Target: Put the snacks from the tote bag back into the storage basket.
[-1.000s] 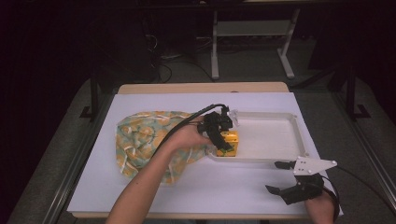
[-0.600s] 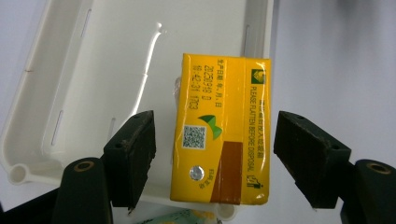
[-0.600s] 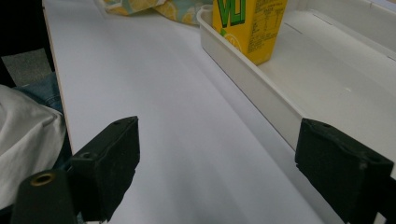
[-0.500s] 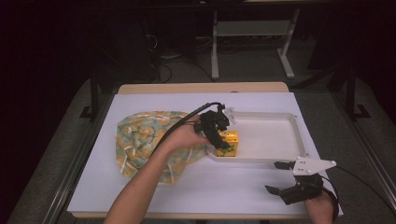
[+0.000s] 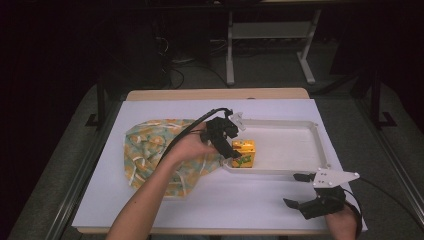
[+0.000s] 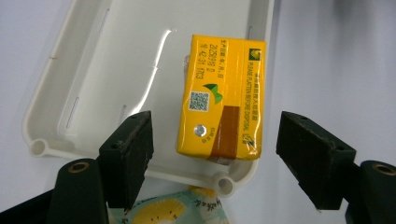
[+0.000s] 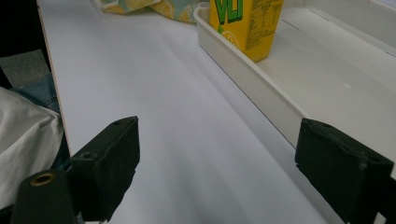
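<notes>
A yellow juice carton [image 5: 243,153] stands upright in the near-left corner of the white tray [image 5: 320,145]. My left gripper [image 5: 231,149] hangs just over it, pointing down. In the left gripper view the carton [image 6: 222,100] sits between the jaws of that gripper [image 6: 217,123]. The jaws have just been opening and stand clear of its sides. My right gripper [image 5: 294,190] rests open near the table's front right edge, in front of the tray. In the right gripper view this gripper [image 7: 224,140] holds nothing, with the carton [image 7: 245,23] farther off.
A lemon-print cloth bag [image 5: 150,150] lies crumpled on the white table cover, left of the tray and under the left forearm. Its edge touches the tray's corner [image 6: 224,184]. A metal stand's legs [image 5: 230,55] sit on the floor beyond the table.
The left gripper's jaws have spread apart from the carton, which stays standing in the tray corner. The left hand has barely shifted. The right gripper has not moved.
</notes>
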Action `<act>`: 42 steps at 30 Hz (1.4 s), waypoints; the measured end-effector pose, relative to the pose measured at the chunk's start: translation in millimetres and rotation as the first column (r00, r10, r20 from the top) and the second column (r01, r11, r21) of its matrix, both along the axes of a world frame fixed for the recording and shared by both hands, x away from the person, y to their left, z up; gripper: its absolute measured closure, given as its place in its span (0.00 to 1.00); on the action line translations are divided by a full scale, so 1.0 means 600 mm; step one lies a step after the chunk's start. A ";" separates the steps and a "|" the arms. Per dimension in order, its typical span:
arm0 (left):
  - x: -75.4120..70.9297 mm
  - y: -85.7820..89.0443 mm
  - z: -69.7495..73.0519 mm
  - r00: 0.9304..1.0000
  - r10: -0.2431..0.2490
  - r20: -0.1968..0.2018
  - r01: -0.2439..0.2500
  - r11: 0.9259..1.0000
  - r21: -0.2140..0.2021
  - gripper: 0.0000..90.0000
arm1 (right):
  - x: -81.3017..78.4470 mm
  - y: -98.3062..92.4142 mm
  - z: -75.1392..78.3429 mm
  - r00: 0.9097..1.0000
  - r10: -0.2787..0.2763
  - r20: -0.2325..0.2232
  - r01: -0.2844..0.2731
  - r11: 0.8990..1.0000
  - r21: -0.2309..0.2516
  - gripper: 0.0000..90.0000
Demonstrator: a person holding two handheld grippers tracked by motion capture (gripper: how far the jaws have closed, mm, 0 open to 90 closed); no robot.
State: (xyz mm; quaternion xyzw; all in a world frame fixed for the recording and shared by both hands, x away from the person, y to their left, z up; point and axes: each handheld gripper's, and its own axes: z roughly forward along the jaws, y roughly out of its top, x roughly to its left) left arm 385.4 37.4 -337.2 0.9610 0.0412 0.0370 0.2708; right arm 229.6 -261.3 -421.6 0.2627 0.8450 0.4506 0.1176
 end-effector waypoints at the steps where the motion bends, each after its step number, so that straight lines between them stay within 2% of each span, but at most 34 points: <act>1: -0.001 0.002 0.000 1.000 0.000 0.000 0.000 1.000 0.000 0.30 | 0.000 0.000 0.000 1.000 -0.002 -0.001 0.002 1.000 0.000 0.15; 8: -0.004 0.023 -0.001 1.000 0.020 -0.005 -0.020 1.000 -0.011 0.29 | 0.000 -0.002 -0.001 1.000 -0.009 -0.007 0.009 1.000 -0.003 0.15; 14: -0.011 0.042 -0.001 0.999 0.038 -0.003 -0.038 0.998 -0.044 0.28 | -0.001 -0.003 -0.002 1.000 -0.013 -0.008 0.013 1.000 0.000 0.15; 23: -0.022 0.069 0.001 0.998 0.055 0.002 -0.055 0.997 -0.059 0.28 | 0.000 -0.006 -0.002 1.000 -0.013 -0.007 0.013 1.000 0.005 0.15; 28: -0.025 0.084 -0.003 0.998 0.063 0.006 -0.062 0.997 -0.048 0.28 | -0.001 -0.007 -0.002 1.000 -0.015 -0.004 0.015 1.000 0.004 0.15; 33: -0.033 0.102 -0.008 0.996 0.085 0.001 -0.084 0.995 -0.062 0.28 | -0.001 -0.007 -0.002 1.000 -0.017 -0.004 0.017 1.000 0.005 0.15; 34: -0.036 0.105 -0.010 0.996 0.092 0.000 -0.092 0.993 -0.077 0.28 | -0.001 -0.007 -0.002 1.000 -0.020 -0.006 0.020 1.000 0.005 0.15; 37: -0.042 0.112 -0.008 0.996 0.090 0.009 -0.089 0.994 -0.068 0.28 | -0.001 -0.006 -0.002 1.000 -0.023 -0.005 0.023 1.000 0.002 0.15; 38: -0.043 0.114 -0.009 0.996 0.093 0.007 -0.092 0.992 -0.081 0.28 | -0.001 -0.006 -0.002 1.000 -0.024 -0.005 0.024 1.000 0.000 0.15; 42: -0.049 0.124 -0.009 0.995 0.103 0.011 -0.102 0.991 -0.085 0.28 | -0.001 -0.006 -0.002 1.000 -0.031 -0.006 0.031 1.000 0.001 0.15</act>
